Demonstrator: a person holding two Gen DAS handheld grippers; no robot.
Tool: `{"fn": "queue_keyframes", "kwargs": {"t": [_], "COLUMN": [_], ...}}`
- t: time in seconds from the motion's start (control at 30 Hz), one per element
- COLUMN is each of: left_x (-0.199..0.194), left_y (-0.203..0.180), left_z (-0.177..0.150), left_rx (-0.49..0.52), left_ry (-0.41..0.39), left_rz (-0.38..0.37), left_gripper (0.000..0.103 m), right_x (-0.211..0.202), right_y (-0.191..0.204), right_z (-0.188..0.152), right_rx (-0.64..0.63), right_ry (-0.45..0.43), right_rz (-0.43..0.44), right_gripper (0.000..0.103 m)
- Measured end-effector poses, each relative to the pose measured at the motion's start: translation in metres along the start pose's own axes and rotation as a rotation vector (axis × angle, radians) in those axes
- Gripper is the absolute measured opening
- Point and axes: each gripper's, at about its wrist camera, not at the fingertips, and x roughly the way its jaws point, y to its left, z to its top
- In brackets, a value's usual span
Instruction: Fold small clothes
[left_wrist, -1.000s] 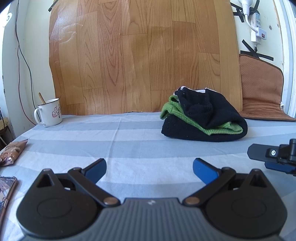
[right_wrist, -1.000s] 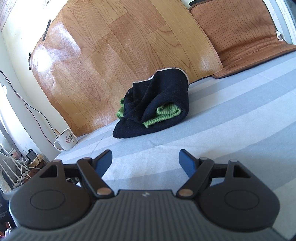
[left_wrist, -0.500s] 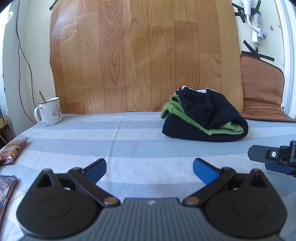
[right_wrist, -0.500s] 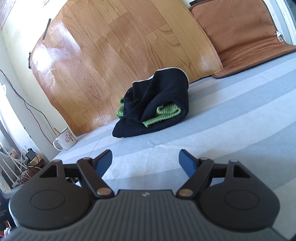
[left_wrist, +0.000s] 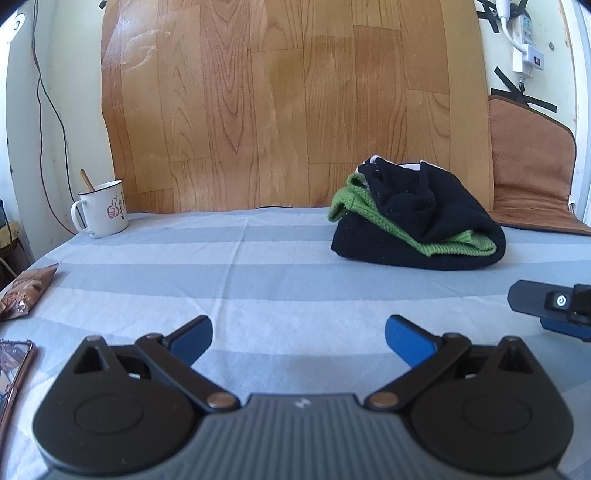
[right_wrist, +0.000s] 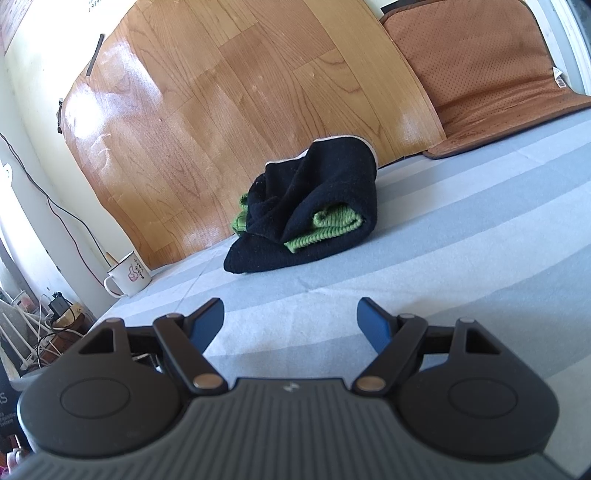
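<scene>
Flanking the folded garment (left_wrist: 417, 225) — mug (left_wrist: 101, 208), snack packet (left_wrist: 24, 291); both claws, left claw (left_wrist: 297, 334) and right claw (right_wrist: 290, 319), spread empty.

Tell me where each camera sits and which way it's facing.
Left wrist: on the open left gripper, level over the striped sheet, facing the wood-pattern panel; the right gripper shows at right.
Right wrist: on the open right gripper, tilted, facing the folded black and green clothes.
Shared: the clothes and enamel mug.
</scene>
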Motion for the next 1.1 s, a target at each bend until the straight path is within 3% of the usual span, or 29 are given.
{"fn": "queue_keyframes", "kwargs": {"t": [0.73, 1.1], "left_x": [0.0066, 0.0047], "left_y": [-0.0008, -0.0058], "left_z": [-0.0004, -0.0008], "left_rx": [0.014, 0.044], "left_ry": [0.038, 0.013], "left_rz": [0.034, 0.061], "left_gripper": [0.103, 0.103], "right_x": [0.0001, -0.0005], "right_y": [-0.0001, -0.0006], "right_z": [-0.0001, 0.0000], "right_rx": [0.000, 0.003], "right_ry": [0.001, -0.009], "right_rz": [0.000, -0.001], "right_gripper": [0.081, 0.081]}}
